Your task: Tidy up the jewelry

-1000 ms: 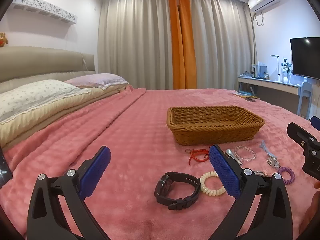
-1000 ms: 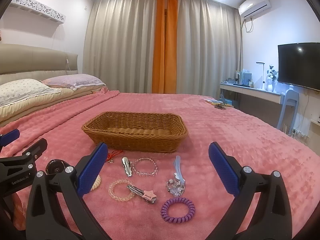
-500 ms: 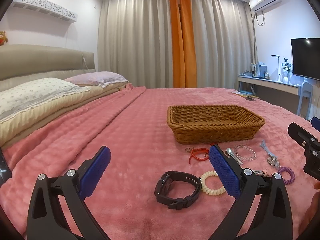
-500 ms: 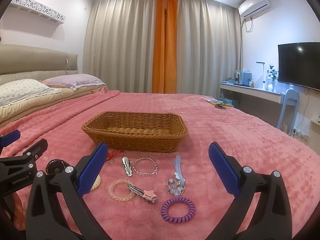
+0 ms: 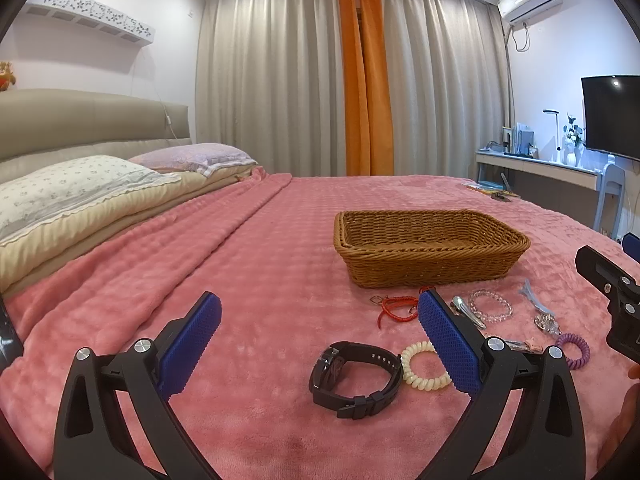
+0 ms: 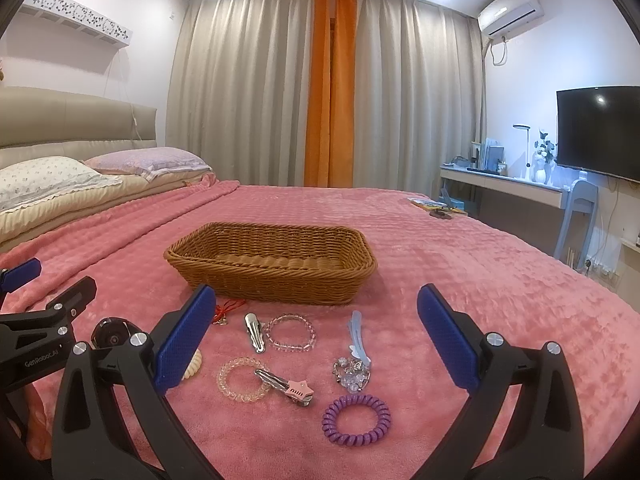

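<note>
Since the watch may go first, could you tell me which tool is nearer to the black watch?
Left. The black watch lies between the left tool's open fingers; the right tool hovers over the bracelets, the watch hidden from its view.

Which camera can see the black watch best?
The left wrist view. The black watch lies whole on the pink blanket between the left tool's open fingers. In the right wrist view I can't pick it out; the left tool and a blue finger cover that spot.

Both wrist views low, facing basket (image 5: pixel 430 246) — shared
</note>
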### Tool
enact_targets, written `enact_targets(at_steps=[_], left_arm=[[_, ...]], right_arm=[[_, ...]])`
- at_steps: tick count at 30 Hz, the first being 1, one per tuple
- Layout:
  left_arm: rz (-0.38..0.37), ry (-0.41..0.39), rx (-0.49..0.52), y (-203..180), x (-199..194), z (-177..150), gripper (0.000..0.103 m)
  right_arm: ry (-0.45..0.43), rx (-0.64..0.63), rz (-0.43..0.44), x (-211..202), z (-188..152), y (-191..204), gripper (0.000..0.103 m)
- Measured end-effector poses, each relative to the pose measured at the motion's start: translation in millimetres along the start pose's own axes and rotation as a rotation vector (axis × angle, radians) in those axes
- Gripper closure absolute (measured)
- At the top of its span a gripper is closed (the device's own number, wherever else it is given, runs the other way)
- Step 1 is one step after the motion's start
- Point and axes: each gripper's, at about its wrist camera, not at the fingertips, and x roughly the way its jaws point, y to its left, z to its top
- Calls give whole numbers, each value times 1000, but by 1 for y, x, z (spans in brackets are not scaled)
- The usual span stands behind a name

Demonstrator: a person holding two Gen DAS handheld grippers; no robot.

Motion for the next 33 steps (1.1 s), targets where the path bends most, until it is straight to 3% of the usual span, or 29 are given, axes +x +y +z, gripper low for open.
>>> enact_targets(at_steps=[28, 33], left_arm=[[-3, 1, -3, 0, 0, -1, 7], [-106, 80, -117, 27, 13, 4, 7]], right_arm=[[-7, -29, -27, -3, 0, 5, 7], [5, -49, -66, 0, 0, 8, 7]])
